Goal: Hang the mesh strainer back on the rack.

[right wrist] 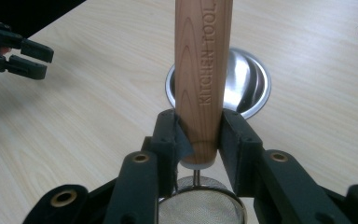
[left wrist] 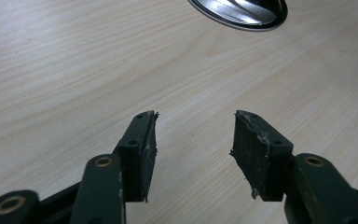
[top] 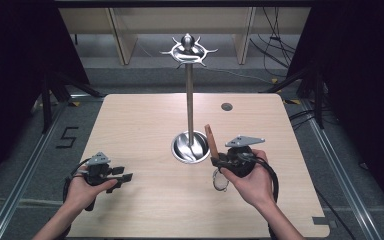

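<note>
Right gripper view: we see the right gripper (right wrist: 198, 133) clamped on the strainer (right wrist: 203, 84) handle | stand (right wrist: 242, 88) base just beyond | left gripper (left wrist: 195, 135) released over the desk (left wrist: 74, 70).

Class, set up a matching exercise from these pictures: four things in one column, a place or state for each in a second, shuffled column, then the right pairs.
Things:
1. left claw
2. right claw
3. strainer's wooden handle
4. stand's steel base

States or places:
A. stamped KITCHEN TOOL
B. open, nothing between its jaws
C. resting near the table's middle
D. clamped on the strainer's wooden handle

Pairs: 1-B, 2-D, 3-A, 4-C
</note>
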`<state>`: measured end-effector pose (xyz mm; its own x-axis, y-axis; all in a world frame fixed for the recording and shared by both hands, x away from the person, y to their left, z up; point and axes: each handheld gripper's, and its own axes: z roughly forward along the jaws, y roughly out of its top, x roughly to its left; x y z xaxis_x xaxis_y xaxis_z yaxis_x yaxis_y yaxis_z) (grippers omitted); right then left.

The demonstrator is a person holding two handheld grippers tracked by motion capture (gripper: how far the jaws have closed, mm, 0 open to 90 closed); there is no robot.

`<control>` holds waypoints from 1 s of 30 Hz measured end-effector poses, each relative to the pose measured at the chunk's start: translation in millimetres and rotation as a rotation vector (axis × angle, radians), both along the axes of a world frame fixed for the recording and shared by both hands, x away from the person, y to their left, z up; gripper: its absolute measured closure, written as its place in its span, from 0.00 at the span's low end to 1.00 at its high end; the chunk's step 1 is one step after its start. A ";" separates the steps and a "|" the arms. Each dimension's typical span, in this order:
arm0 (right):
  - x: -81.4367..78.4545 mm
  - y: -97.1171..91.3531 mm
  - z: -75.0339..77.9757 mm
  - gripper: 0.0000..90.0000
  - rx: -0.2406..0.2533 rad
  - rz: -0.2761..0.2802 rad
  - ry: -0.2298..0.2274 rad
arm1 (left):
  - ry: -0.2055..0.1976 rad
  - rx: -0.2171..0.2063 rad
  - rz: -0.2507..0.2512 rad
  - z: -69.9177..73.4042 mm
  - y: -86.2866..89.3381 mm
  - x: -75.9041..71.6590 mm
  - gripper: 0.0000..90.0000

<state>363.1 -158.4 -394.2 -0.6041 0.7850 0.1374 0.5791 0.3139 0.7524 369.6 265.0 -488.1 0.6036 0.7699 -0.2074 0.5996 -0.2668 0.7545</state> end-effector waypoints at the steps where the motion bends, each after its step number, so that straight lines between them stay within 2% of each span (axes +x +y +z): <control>1: 0.3 -1.6 3.9 0.77 -0.005 -0.002 -0.014 | -0.007 0.002 0.002 -0.1 -0.1 -0.1 0.54; 2: 0.3 -1.6 3.9 0.77 -0.005 -0.002 -0.014 | -0.007 0.002 0.002 -0.1 -0.1 -0.1 0.54; 3: 1.3 -2.2 4.2 0.77 -0.001 0.009 -0.046 | -0.008 0.004 0.002 0.0 -0.1 -0.2 0.54; 4: -0.1 -2.2 7.3 0.77 0.012 -0.004 -0.024 | -0.006 0.006 0.001 0.3 0.1 -0.3 0.54; 5: -1.2 -1.4 8.6 0.77 0.024 -0.013 -0.030 | -0.007 0.005 0.004 0.4 0.0 -0.3 0.54; 6: 0.1 -3.1 10.4 0.77 0.022 0.007 -0.043 | -0.009 0.004 0.009 0.3 0.0 -0.4 0.54; 8: -1.9 -2.5 13.1 0.77 0.033 -0.017 -0.041 | -0.006 0.002 0.011 0.6 0.0 -0.4 0.54; 11: -0.1 -4.7 15.4 0.77 0.025 0.001 -0.069 | -0.007 0.007 0.006 1.6 1.4 0.1 0.54; 12: -1.2 -4.1 16.6 0.77 0.035 -0.011 -0.057 | -0.015 0.007 0.013 1.7 1.2 -0.2 0.54; 13: -0.4 -4.2 16.3 0.77 0.032 -0.012 -0.073 | -0.019 0.014 0.014 2.2 1.9 -0.5 0.54; 14: -2.0 -3.9 18.6 0.77 0.039 -0.019 -0.052 | -0.009 0.013 0.002 2.9 2.9 -0.2 0.54; 15: -1.1 -4.6 19.1 0.77 0.027 -0.016 -0.073 | -0.012 0.001 0.010 2.4 2.1 -0.6 0.54; 16: -0.9 -4.7 19.8 0.77 0.034 -0.011 -0.073 | -0.011 0.001 0.011 2.4 2.1 -0.7 0.54; 17: -0.5 -4.7 20.4 0.77 0.036 -0.019 -0.088 | -0.011 0.004 0.009 2.6 2.4 -0.7 0.54; 19: -0.2 -4.8 22.8 0.77 0.037 -0.009 -0.086 | -0.013 0.020 -0.001 3.6 3.5 -0.6 0.54; 20: -0.6 -4.3 23.7 0.77 0.031 -0.012 -0.089 | -0.020 0.003 0.010 3.0 2.0 -0.9 0.54; 21: 0.9 -4.1 23.7 0.77 0.036 -0.002 -0.110 | -0.019 0.005 0.008 3.2 2.1 -1.0 0.54; 22: 0.4 -4.1 25.1 0.77 0.040 -0.009 -0.094 | -0.018 0.006 0.007 3.1 2.2 -1.2 0.54; 24: 1.3 -4.1 26.3 0.77 0.032 -0.012 -0.108 | -0.018 0.007 0.007 3.1 2.2 -1.3 0.54; 26: 0.9 -3.3 28.3 0.77 0.044 -0.016 -0.094 | -0.022 0.017 0.015 3.4 1.7 -1.8 0.54; 27: 2.4 -3.3 28.9 0.77 0.041 -0.009 -0.111 | -0.022 0.018 0.013 3.5 1.6 -1.8 0.54; 29: 2.7 -3.2 31.7 0.77 0.041 -0.008 -0.114 | -0.024 0.019 0.012 3.7 1.4 -1.8 0.54; 30: 1.9 -2.0 33.4 0.77 0.058 -0.023 -0.109 | -0.024 0.018 0.012 3.6 1.2 -1.8 0.54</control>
